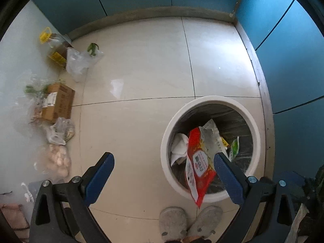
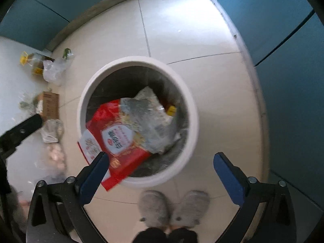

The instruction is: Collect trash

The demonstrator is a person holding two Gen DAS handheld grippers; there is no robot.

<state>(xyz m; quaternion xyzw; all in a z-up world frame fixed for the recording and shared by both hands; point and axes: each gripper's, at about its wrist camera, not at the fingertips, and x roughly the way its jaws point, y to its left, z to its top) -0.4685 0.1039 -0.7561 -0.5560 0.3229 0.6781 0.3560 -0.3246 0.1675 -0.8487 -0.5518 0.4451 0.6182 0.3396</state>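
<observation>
Step in hand: dropping the red wrapper (image 2: 119, 141) into the white bin (image 2: 192, 121).
Left tool (image 1: 163, 171): spread wide, holding nothing.
Right tool (image 2: 161, 169): spread wide, holding nothing.
Wrapper location: partly inside the bin, one end hanging over the near rim above the floor (image 2: 202, 40).
Long axis: slanted from the bin interior outward across the near rim.
Advice: judged, nudge the overhanging end inward so it clears the rim.

Glossy cream floor tiles (image 1: 141, 64) meet teal wall panels (image 1: 283, 40) at a grey skirting (image 1: 154, 13).
</observation>
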